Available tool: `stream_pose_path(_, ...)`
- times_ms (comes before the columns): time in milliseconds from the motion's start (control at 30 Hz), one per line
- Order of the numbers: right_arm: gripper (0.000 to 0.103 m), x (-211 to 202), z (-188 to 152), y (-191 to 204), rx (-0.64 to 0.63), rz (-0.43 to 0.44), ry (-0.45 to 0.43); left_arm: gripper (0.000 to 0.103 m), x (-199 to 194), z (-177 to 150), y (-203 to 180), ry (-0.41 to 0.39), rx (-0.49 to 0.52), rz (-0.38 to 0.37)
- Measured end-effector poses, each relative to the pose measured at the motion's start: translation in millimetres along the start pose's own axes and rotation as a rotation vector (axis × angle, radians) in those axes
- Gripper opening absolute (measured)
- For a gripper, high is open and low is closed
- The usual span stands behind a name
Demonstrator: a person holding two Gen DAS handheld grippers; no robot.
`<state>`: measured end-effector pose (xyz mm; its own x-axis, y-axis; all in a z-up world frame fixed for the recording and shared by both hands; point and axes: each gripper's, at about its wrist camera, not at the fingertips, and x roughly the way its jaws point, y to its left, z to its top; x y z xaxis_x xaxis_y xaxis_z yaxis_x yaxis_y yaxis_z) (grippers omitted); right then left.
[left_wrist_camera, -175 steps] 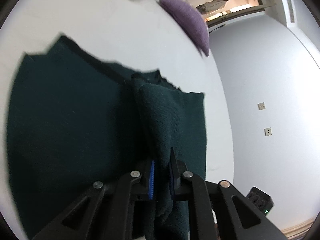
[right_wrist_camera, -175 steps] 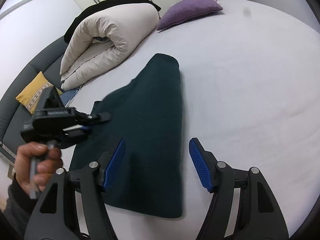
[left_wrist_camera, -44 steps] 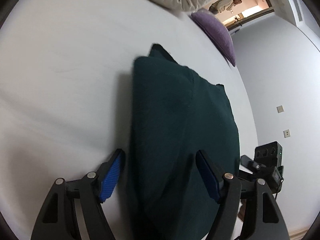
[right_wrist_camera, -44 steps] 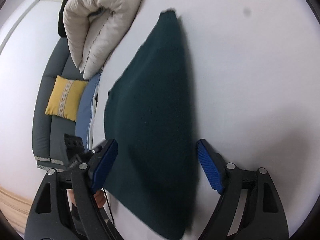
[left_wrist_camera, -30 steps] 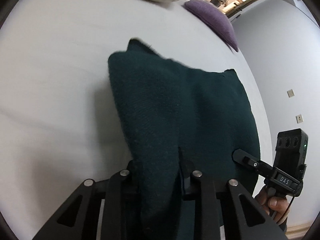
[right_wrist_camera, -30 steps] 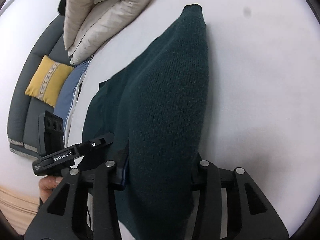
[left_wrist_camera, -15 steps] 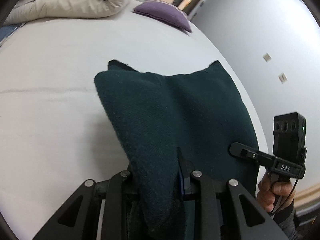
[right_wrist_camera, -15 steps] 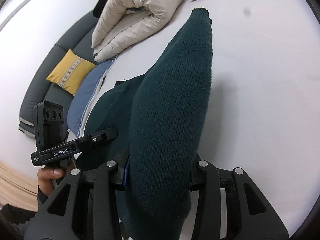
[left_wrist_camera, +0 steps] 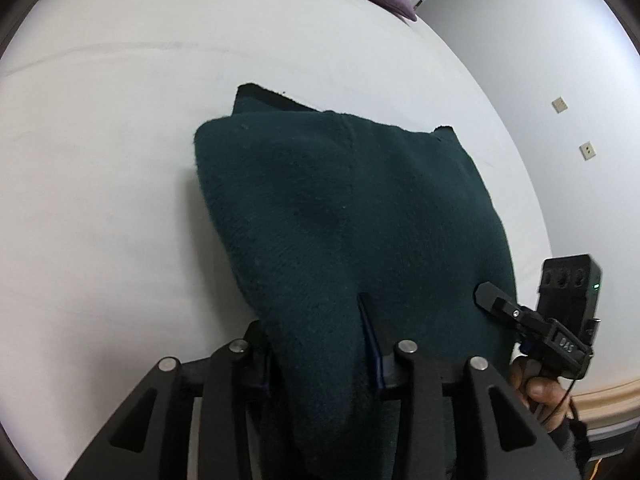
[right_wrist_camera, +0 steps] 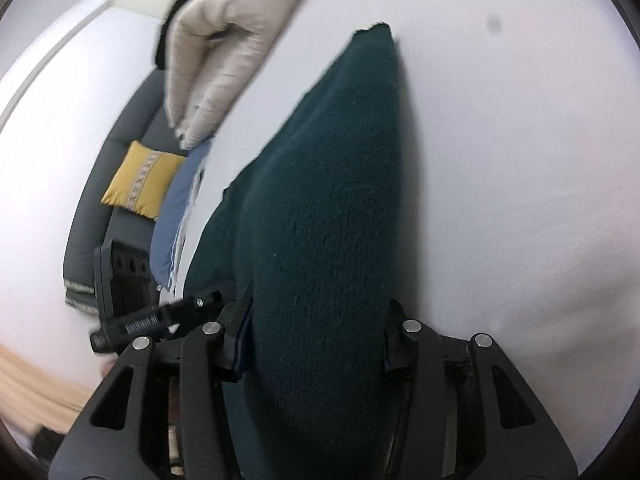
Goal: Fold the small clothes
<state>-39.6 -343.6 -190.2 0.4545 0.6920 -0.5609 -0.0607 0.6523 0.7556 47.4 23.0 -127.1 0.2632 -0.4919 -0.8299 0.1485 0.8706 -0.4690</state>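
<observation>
The left claw points steeply down at the white bed, a bunched fold of the dark green knit sweater between its blue pads; its jaws are opening, yet the cloth still fills the gap. The sweater spreads ahead of it, doubled over on the bed. To its right, a hand grips the right claw, angled less steeply, jaws also opening around a thick roll of the same sweater. Beyond and left of that claw lie a cream duvet, a blue pillow and a yellow cushion.
</observation>
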Motion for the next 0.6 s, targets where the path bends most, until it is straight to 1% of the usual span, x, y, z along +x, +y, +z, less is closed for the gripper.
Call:
stream_pose_path(100, 0.046, 0.9, -1.8, 6.9, 0.008, -0.012, 0.005, 0.04, 0.6, 0.9, -1.1, -0.014, -0.01, -0.006)
stream_pose_path(133, 0.047, 1.2, -1.7, 7.5, 0.012, -0.008, 0.008, 0.041, -4.1, -5.9, 1.7, -0.023, -0.013, -0.011)
stream_pose_path(167, 0.047, 11.6, 5.3, 13.4, 0.018, -0.009, 0.008, 0.042, -8.1, -12.5, 2.2, -0.036, -0.018, -0.017)
stream_pose_path(200, 0.048, 10.1, 4.1, 14.9, 0.023, -0.016, 0.004, 0.046, -20.7, -24.3, 11.0, -0.049, -0.025, -0.018)
stream_pose_path(267, 0.05, 9.4, 5.9, 19.5, 0.032, -0.039, -0.017, 0.048, -41.5, -37.8, 20.9, -0.078, -0.034, -0.006)
stream_pose_path(333, 0.051, -7.6, 1.1, 19.6, 0.041, -0.05, -0.044, 0.052, -55.3, -43.6, 20.5, -0.122, -0.033, 0.01)
stream_pose_path(400, 0.051, -32.5, -10.4, 13.2, 0.054, -0.056, -0.077, 0.055, -74.0, -51.5, 21.3, -0.175, -0.03, 0.021)
stream_pose_path(433, 0.051, -42.7, -14.9, 11.0, 0.059, -0.058, -0.093, 0.057, -81.8, -54.6, 18.9, -0.2, -0.025, 0.027)
stream_pose_path(500, 0.053, -63.4, -22.1, 12.5, 0.059, -0.078, -0.138, 0.063, -100.4, -61.7, 10.1, -0.259, 0.005, 0.043)
stream_pose_path(600, 0.053, -93.6, -32.9, 21.2, 0.012, -0.13, -0.2, 0.066, -124.1, -71.9, -4.9, -0.345, 0.074, 0.084)
